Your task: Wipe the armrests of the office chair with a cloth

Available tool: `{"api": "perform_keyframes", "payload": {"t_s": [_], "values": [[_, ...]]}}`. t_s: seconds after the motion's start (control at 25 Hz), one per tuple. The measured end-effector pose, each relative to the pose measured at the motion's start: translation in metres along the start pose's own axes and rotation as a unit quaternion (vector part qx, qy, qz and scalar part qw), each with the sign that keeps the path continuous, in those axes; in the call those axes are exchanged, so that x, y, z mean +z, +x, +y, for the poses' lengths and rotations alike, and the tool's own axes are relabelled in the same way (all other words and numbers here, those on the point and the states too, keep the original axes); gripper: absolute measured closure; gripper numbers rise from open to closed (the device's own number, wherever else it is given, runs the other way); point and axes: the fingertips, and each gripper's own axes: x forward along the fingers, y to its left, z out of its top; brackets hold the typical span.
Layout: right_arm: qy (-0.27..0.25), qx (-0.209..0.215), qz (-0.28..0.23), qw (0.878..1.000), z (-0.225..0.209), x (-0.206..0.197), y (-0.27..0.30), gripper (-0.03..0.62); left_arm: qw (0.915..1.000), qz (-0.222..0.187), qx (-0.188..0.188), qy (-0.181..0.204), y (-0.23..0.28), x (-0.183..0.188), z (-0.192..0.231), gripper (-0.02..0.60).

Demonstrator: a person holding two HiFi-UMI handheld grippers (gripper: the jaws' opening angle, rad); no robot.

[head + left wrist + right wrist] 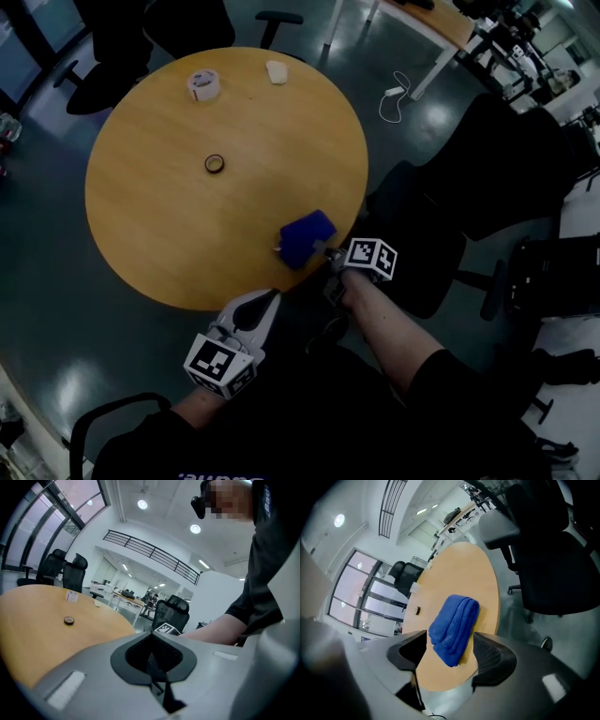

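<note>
Closest in, the left gripper [265, 302] hangs off the table's near edge, its 2 jaws pressed together on nothing. Just beyond it, the right gripper [450, 639] has its jaws spread wide. The near end of the folded blue cloth [454, 620] shows between them, no pad pressing it, at the near right edge of the round table [169, 234]. As I judge it, closing on only the top fold could let the cloth unfurl or slide off that edge, and a steep approach could jam a jaw against the tabletop. The office chair [497, 169] stands to the right, its armrests not yet wiped. No containers show: a tape roll [203, 84] and a white scrap [277, 71] lie loose near the far edge, and 1 small ring [215, 164] lies mid-table.
</note>
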Motion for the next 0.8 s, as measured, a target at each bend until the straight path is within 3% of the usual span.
{"api": "perform_keyframes", "payload": {"t_s": [0.08,0.44,0.68,0.8], "values": [[-0.003,-0.025,0.01,1.0,0.0,0.002,0.013,0.259,0.9999,-0.005,0.013,-0.01,-0.006,-0.001,0.009,0.569],[-0.063,-0.148,0.056,0.985,-0.002,0.005,0.048,0.261,0.9969,-0.045,0.056,-0.032,-0.03,0.011,0.049,0.571],[-0.135,-0.194,0.08,0.968,0.0,0.002,0.059,0.315,0.9951,-0.056,0.071,-0.04,-0.041,0.012,0.063,0.571],[-0.194,-0.201,0.093,0.956,0.006,0.0,0.066,0.375,0.9952,-0.053,0.071,-0.043,-0.043,0.01,0.065,0.571]]}}
